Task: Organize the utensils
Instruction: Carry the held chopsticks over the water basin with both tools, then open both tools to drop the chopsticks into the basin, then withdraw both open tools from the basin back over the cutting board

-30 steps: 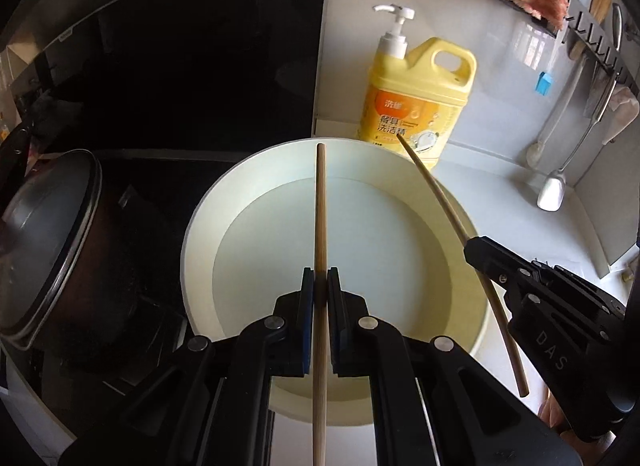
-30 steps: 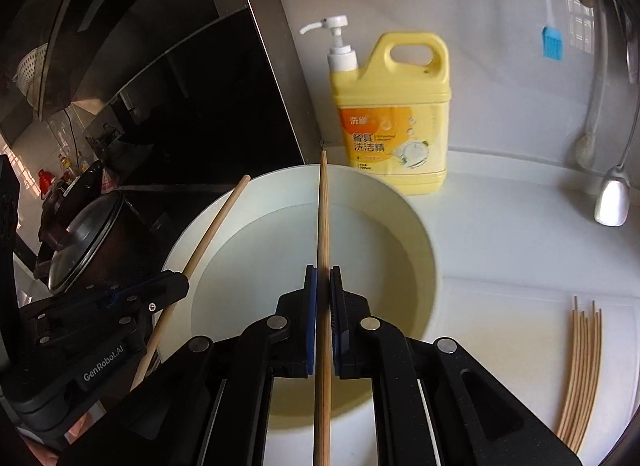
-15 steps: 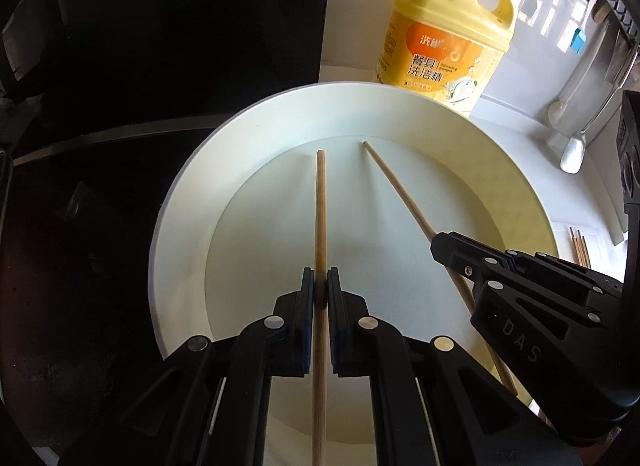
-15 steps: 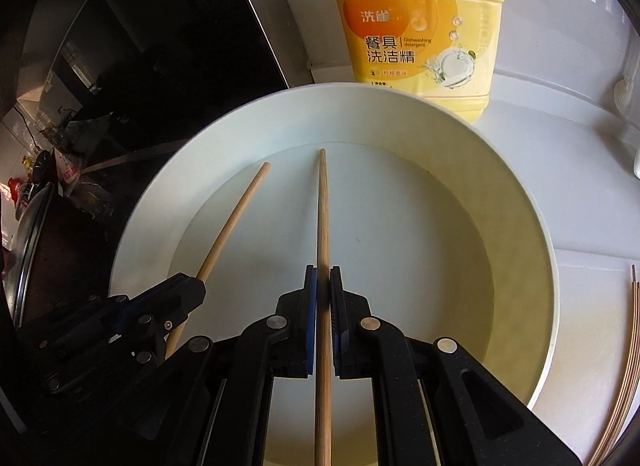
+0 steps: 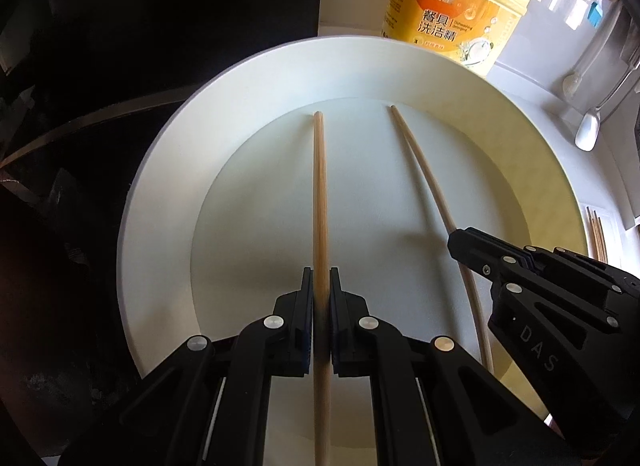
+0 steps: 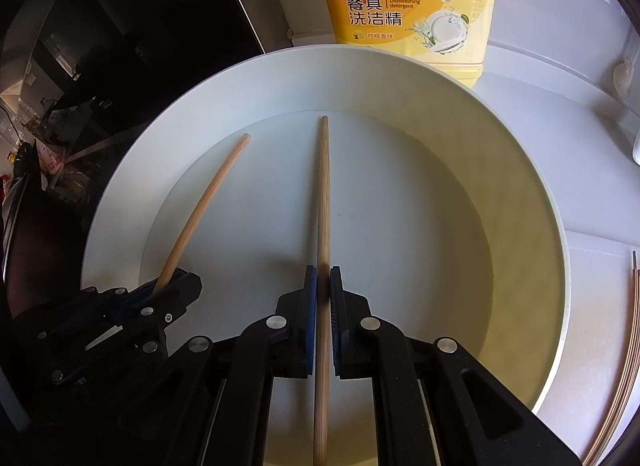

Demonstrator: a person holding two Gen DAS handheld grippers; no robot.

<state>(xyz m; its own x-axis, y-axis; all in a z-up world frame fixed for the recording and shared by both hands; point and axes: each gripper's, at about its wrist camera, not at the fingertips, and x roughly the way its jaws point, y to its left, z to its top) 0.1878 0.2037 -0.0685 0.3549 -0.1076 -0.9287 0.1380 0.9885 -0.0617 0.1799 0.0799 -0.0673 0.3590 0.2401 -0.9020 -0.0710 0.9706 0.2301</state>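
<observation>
Over the white plate (image 5: 160,193), the left gripper (image 5: 321,286) pinches one chopstick (image 5: 320,185) and the right gripper (image 6: 323,282) pinches the other chopstick (image 6: 323,193). Both tips reach the plate's far inner edge, probably touching it, hard to say. Yellow detergent bottle (image 6: 408,9) stands right behind.

Detergent bottle (image 6: 408,5) reads "Dishwashing detergent" (plus Chinese); right claw (image 5: 454,244) seemingly "DAS".

Matt wooden chopsticks (image 5: 320,201) are clamped in black plastic grippers (image 5: 321,286); beneath them a smooth, glossy white plate (image 5: 168,169) is seen.
</observation>
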